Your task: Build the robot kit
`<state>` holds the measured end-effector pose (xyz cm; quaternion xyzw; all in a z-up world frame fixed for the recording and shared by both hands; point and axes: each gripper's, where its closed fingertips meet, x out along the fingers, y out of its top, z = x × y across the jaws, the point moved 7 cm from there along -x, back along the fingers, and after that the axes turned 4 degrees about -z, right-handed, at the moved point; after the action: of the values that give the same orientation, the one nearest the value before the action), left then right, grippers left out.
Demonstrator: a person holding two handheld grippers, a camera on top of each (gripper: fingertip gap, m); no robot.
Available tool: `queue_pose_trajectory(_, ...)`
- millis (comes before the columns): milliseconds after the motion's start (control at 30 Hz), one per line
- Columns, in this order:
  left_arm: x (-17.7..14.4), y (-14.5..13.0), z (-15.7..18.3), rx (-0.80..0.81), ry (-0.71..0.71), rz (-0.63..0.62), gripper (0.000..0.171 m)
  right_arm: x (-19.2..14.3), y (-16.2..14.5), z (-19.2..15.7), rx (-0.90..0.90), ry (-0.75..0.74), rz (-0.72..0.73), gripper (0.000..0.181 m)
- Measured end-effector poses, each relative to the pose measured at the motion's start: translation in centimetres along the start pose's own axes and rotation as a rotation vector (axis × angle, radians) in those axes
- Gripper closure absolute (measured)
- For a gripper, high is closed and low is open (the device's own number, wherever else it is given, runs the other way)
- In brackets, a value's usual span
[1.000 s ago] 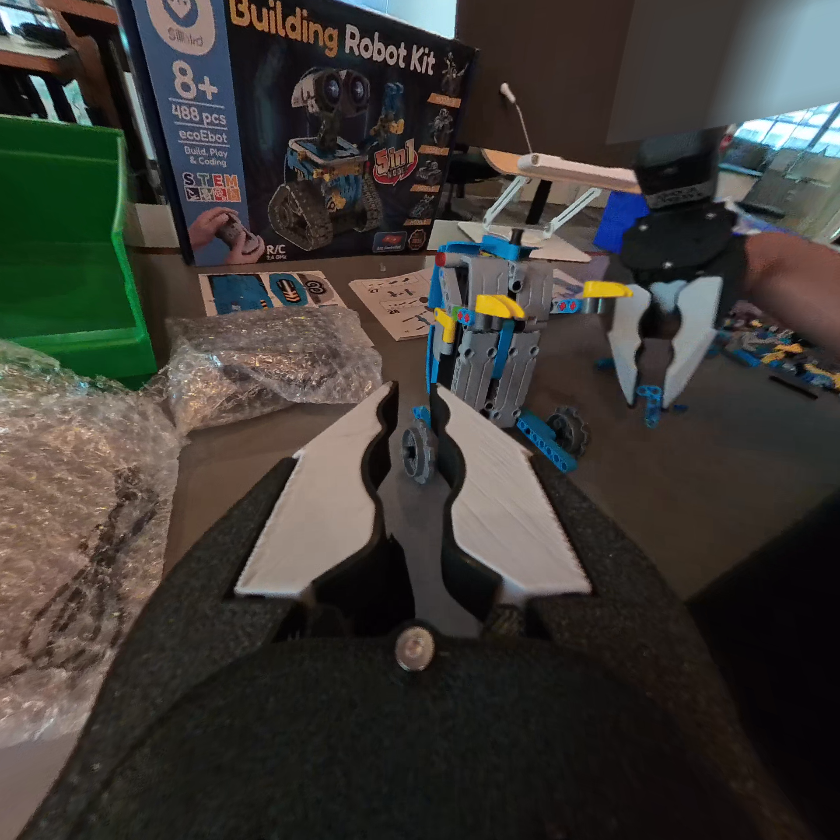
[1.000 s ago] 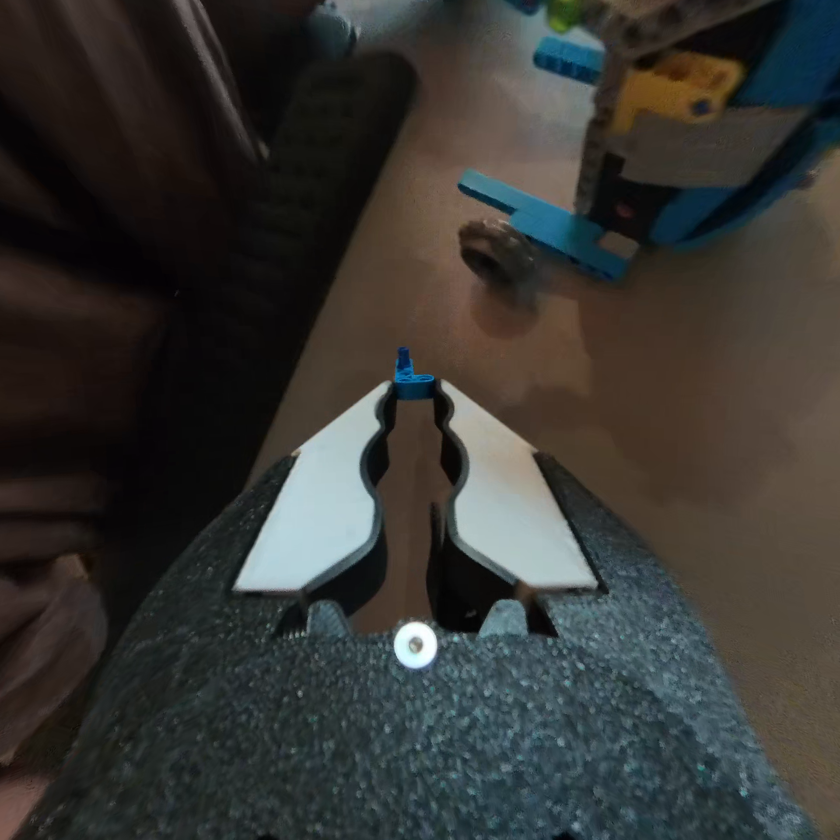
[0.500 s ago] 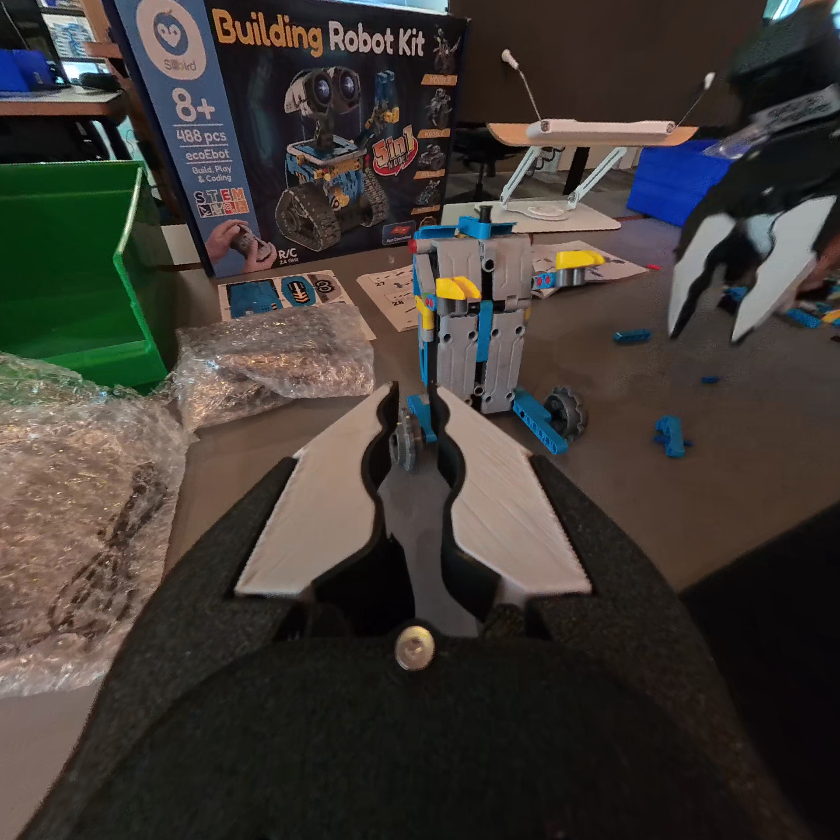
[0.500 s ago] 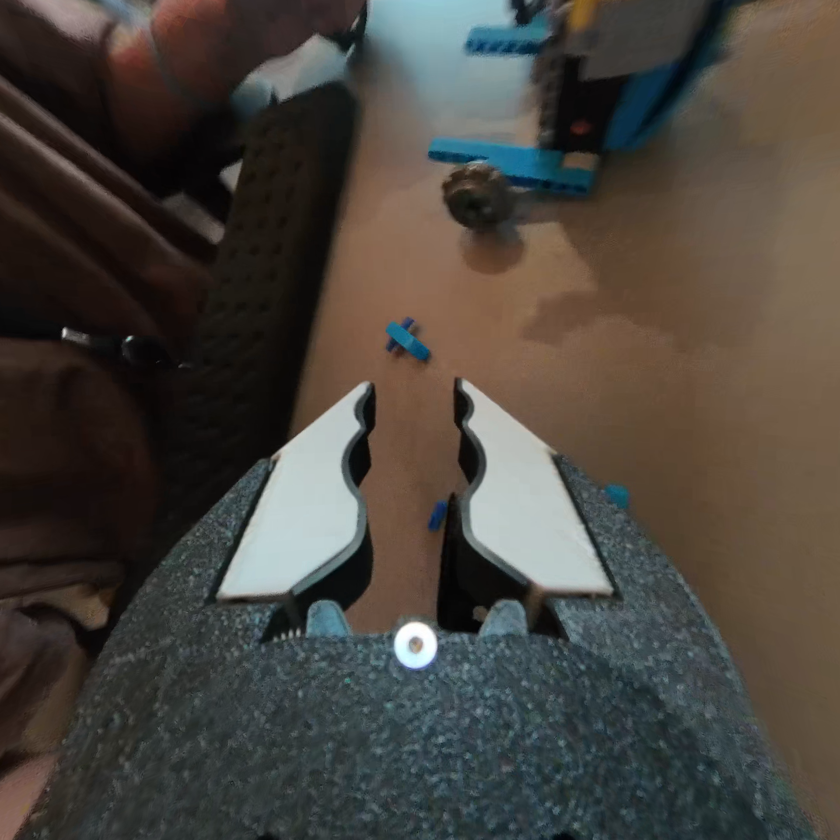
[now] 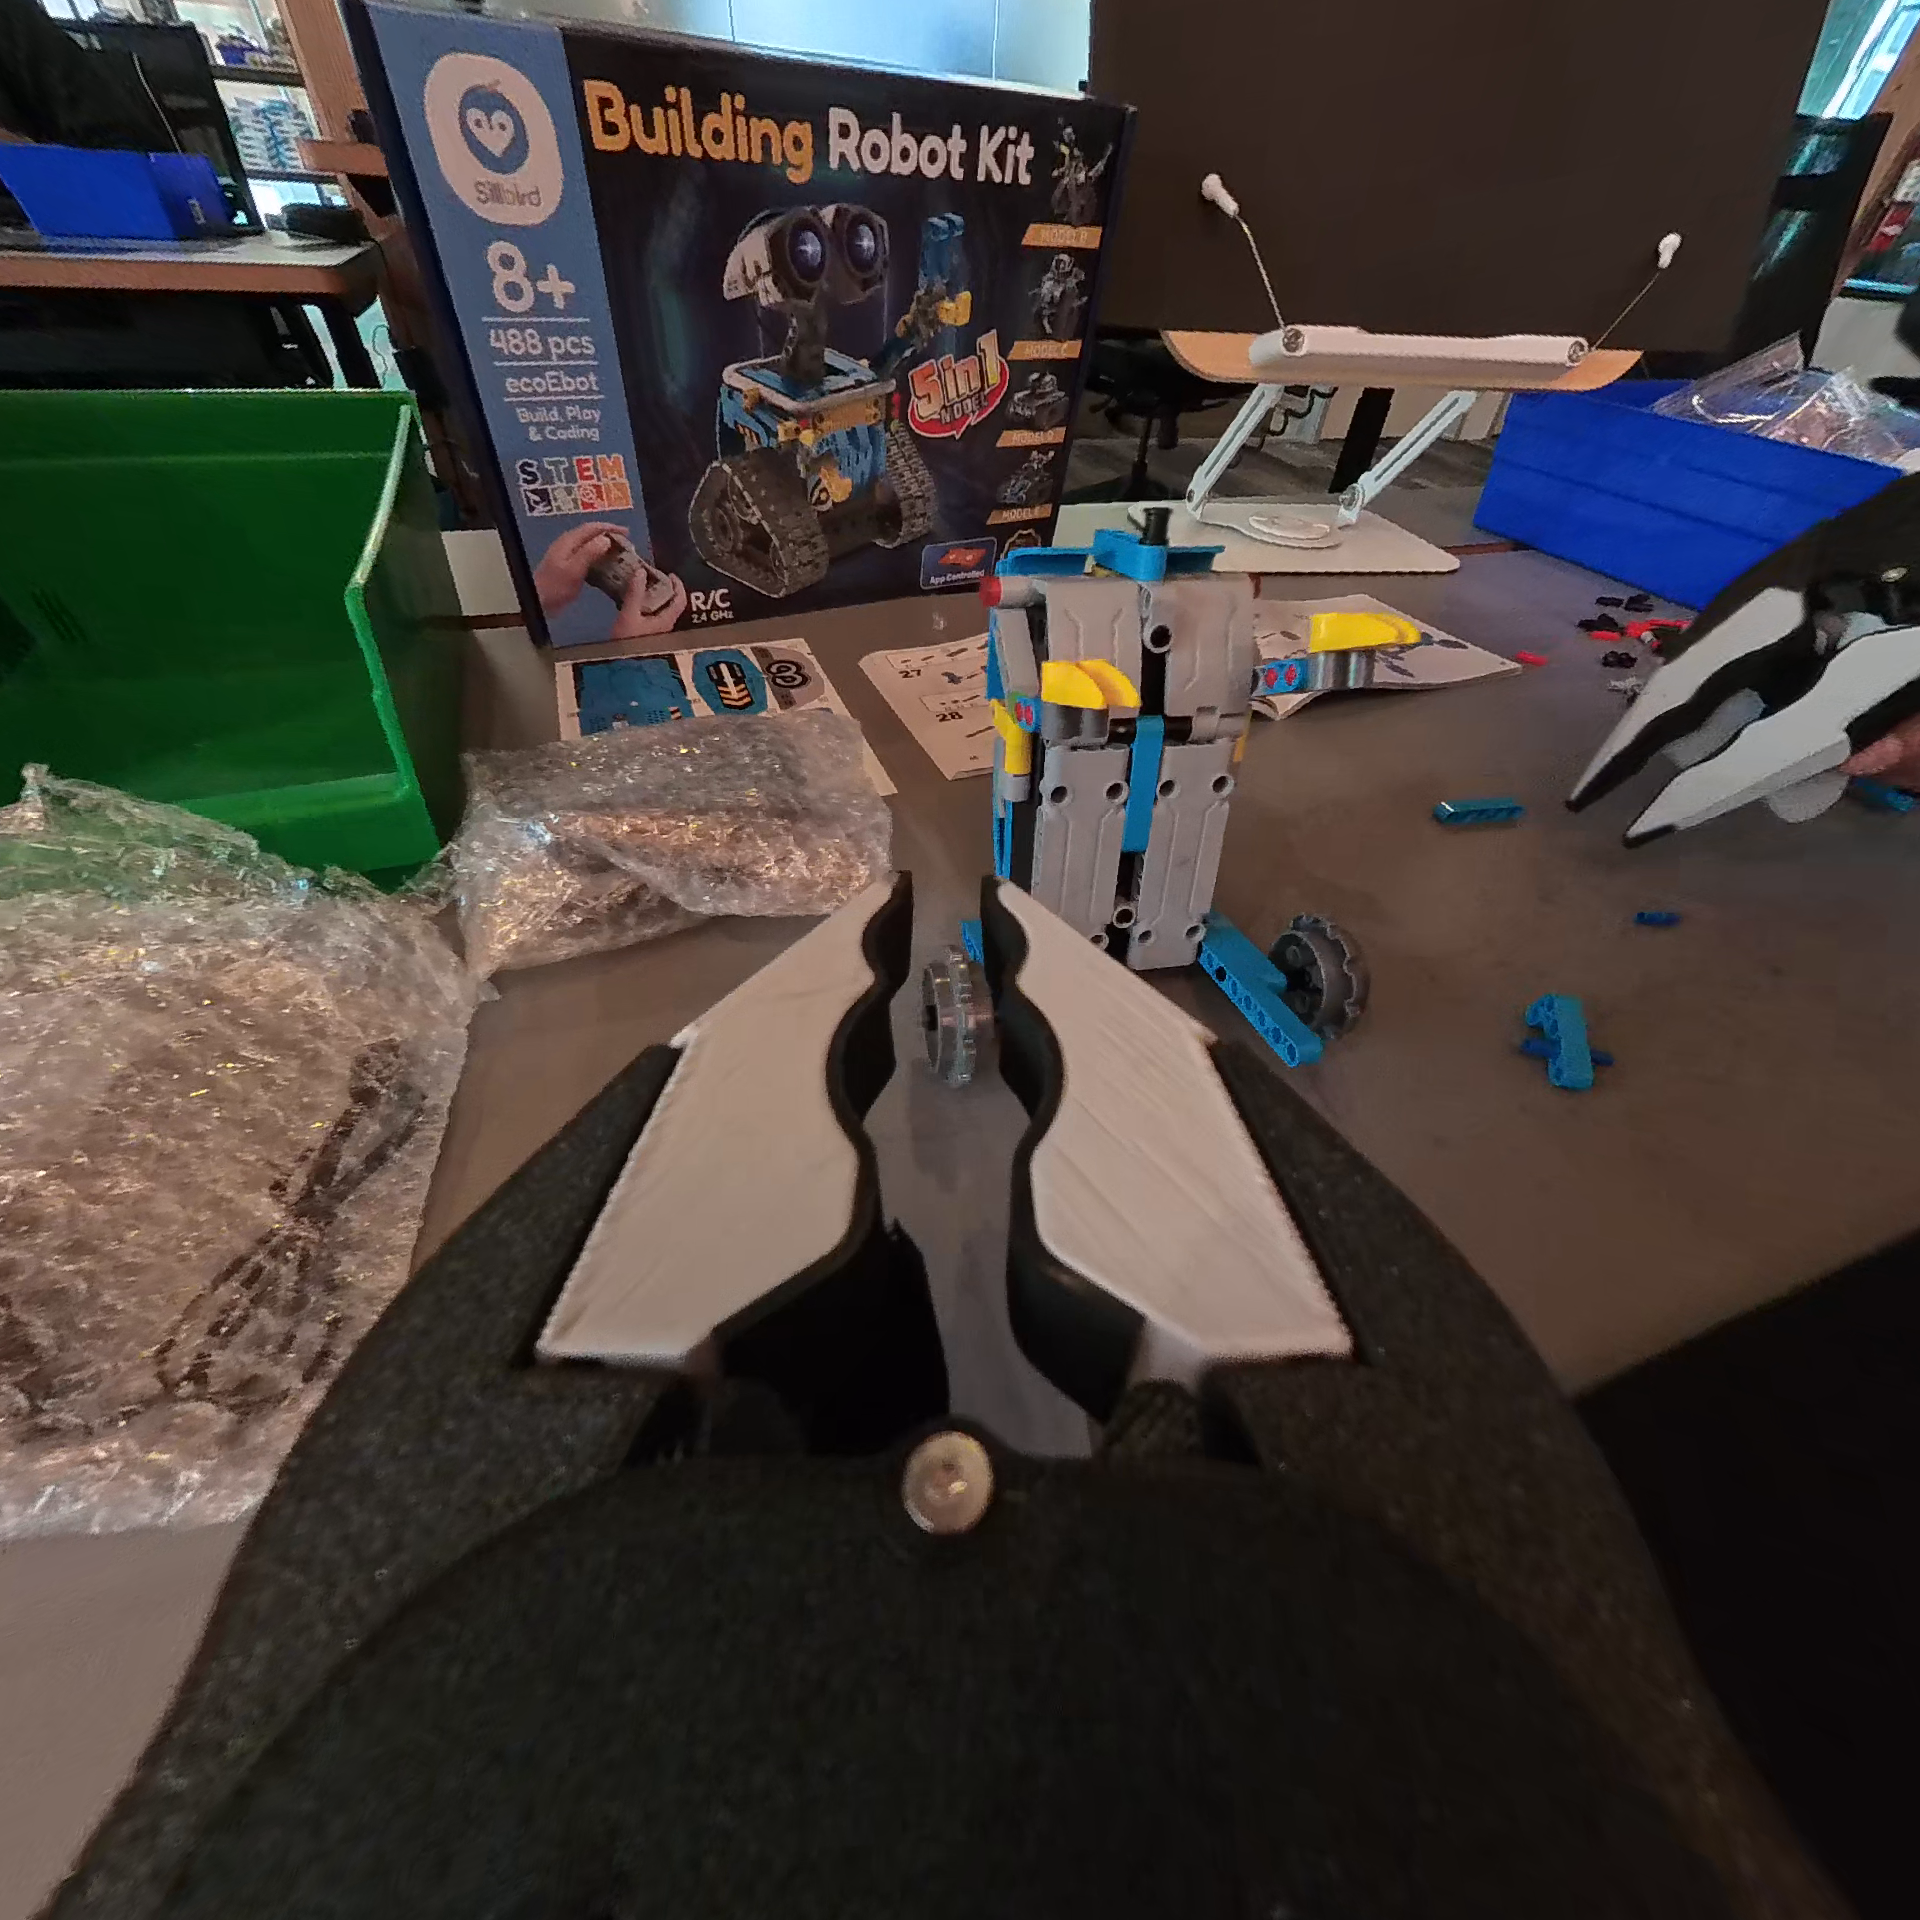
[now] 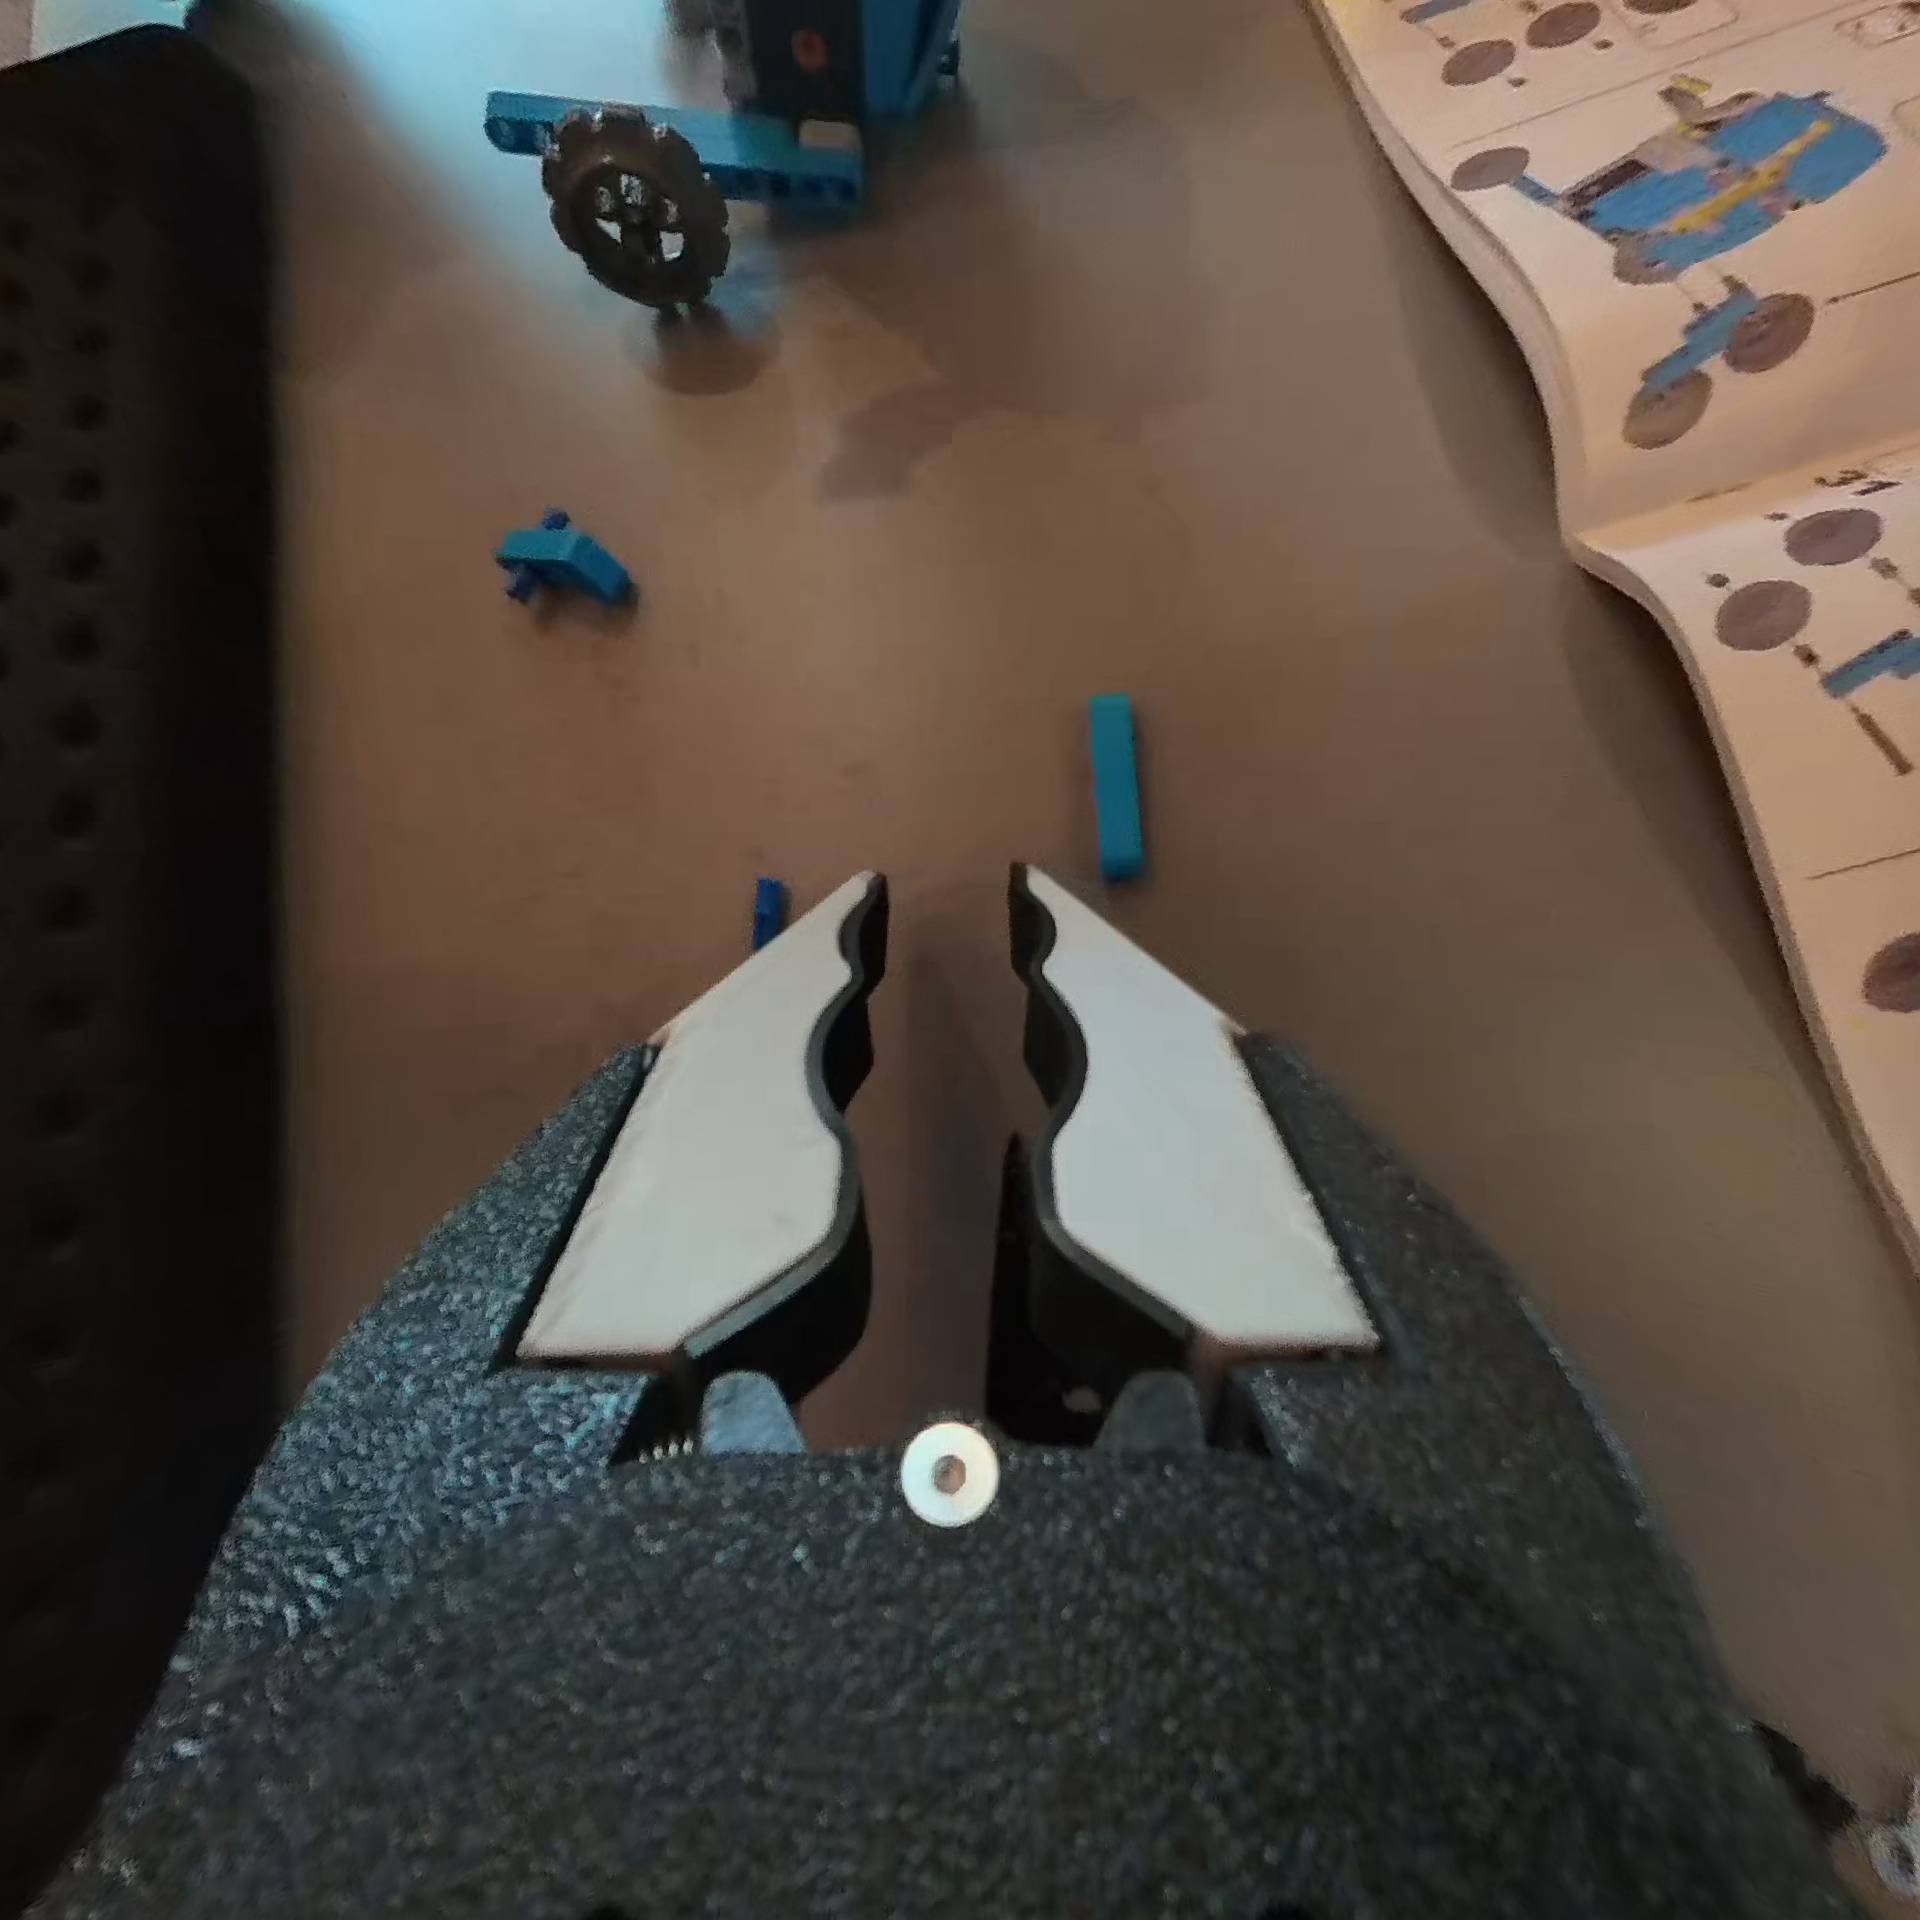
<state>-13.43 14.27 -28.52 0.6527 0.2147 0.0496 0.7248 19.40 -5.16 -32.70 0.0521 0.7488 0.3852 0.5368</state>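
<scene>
Grey-brown tabletop (image 5: 1558, 1195) held bubble wrap (image 5: 208, 1143) on the left and the kit box (image 5: 748, 332) behind. Left gripper (image 5: 945, 904) sat slightly parted around a grey gear (image 5: 951, 1023) beside the block robot (image 5: 1127, 769); right gripper (image 6: 948, 891) hung parted, empty, near a blue beam (image 6: 1117, 784).
</scene>
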Motion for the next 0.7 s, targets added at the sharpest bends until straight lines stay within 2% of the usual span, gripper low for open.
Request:
queue_pose_trajectory(133,0.1,-0.1,-0.3,-0.019,-0.004,0.000,0.159,-0.6,0.4,0.6,-0.006,-0.063,0.053,0.160)
queue_pose_trajectory(300,0.0,-0.1,-0.2,-0.016,-0.008,0.001,0.159,-1.7,1.8,2.0,0.133,-0.106,0.266,0.164)
queue_pose_trajectory(500,0.3,-0.3,0.2,0.025,-0.011,-0.020,0.159,-1.7,1.3,2.7,0.144,-0.164,0.247,0.166)
queue_pose_trajectory(700,0.4,-0.3,-0.1,0.017,-0.013,-0.024,0.159,-2.1,1.8,2.6,0.225,-0.066,0.330,0.168)
